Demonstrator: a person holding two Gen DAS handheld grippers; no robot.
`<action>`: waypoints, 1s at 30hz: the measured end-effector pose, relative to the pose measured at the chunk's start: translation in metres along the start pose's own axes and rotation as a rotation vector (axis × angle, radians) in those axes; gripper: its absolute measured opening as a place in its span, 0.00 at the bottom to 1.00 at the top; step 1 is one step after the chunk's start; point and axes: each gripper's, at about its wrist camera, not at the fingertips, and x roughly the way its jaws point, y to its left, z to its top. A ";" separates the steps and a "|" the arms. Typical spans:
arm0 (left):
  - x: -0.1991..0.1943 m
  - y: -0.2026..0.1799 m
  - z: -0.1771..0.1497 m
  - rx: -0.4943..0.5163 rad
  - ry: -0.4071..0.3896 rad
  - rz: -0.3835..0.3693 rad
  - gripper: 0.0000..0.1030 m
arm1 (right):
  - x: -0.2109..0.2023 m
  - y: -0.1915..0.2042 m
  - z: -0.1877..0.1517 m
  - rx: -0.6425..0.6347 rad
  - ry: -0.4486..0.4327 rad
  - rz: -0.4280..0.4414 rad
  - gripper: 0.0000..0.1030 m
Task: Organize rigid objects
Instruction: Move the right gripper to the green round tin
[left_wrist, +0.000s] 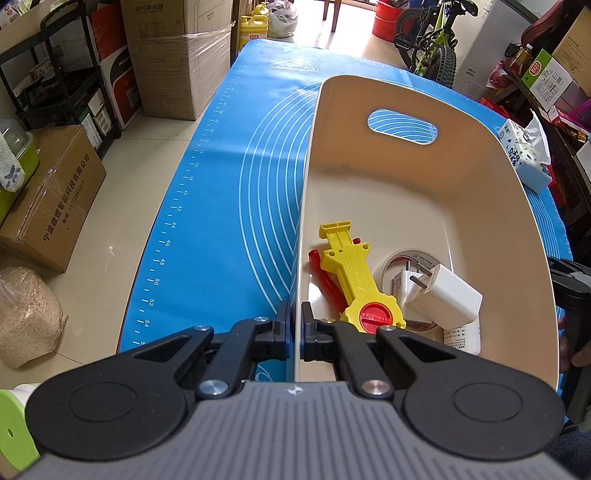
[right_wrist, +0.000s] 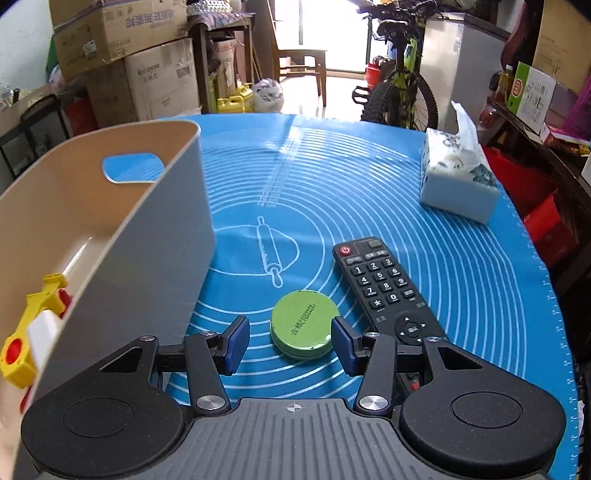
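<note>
A beige plastic bin (left_wrist: 424, 177) stands on the blue mat (left_wrist: 229, 184). My left gripper (left_wrist: 295, 325) is shut on the bin's near-left wall. Inside lie a yellow toy with a red disc (left_wrist: 354, 273), a red stick (left_wrist: 325, 277), a white charger plug (left_wrist: 443, 295) and a tape roll (left_wrist: 391, 262). In the right wrist view my right gripper (right_wrist: 291, 341) is open over the mat (right_wrist: 443, 229), its fingers on either side of a round green tin (right_wrist: 303, 323). A black remote control (right_wrist: 384, 288) lies just right of the tin. The bin (right_wrist: 147, 236) is to the left.
A tissue pack (right_wrist: 454, 177) sits at the mat's far right. Cardboard boxes (left_wrist: 177, 55), a black shelf (left_wrist: 55, 74) and a sack (left_wrist: 26, 314) stand on the floor to the left. A bicycle (right_wrist: 399, 85) stands beyond the table.
</note>
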 end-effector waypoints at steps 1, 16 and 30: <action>0.000 0.000 0.000 0.000 0.000 0.000 0.06 | 0.004 0.001 0.000 0.001 0.005 -0.004 0.58; 0.000 0.000 0.000 0.000 0.000 0.000 0.06 | 0.017 0.019 -0.001 -0.124 -0.046 -0.075 0.58; 0.001 -0.001 0.000 0.001 0.000 0.000 0.06 | 0.006 0.010 -0.010 -0.140 -0.049 -0.036 0.57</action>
